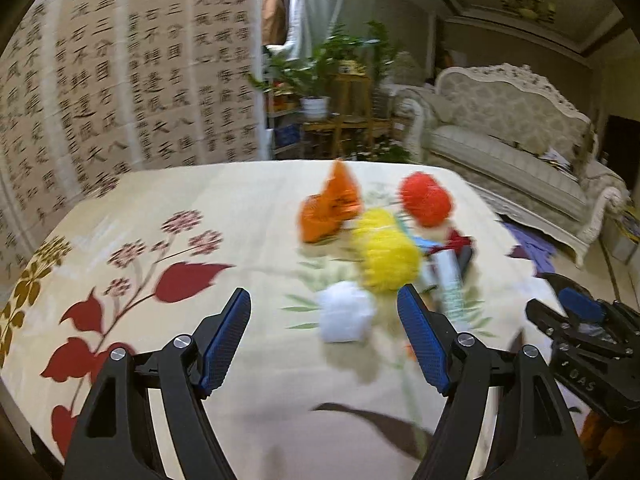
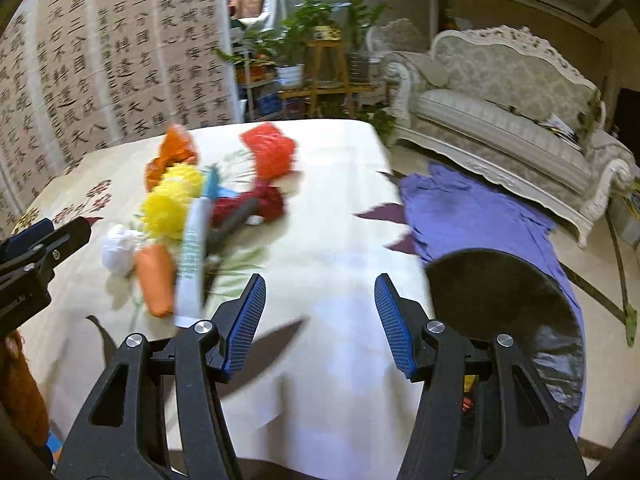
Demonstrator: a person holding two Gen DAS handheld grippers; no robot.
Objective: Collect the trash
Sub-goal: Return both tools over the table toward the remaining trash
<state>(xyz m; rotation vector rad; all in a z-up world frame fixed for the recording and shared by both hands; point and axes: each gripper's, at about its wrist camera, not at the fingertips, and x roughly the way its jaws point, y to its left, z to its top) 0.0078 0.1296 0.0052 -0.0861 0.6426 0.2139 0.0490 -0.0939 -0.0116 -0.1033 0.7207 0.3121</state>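
Hovering over the floral tablecloth [image 1: 168,208], the left gripper [image 1: 324,334] had its fingers spread wide and empty, with a white crumpled wad [image 1: 346,316] just ahead of them. The right gripper [image 2: 320,320] stood moderately parted, holding nothing. The blurred trash pile [image 2: 192,216] lay on the table, and a black-lined bin [image 2: 508,312] stood beside the table's edge.
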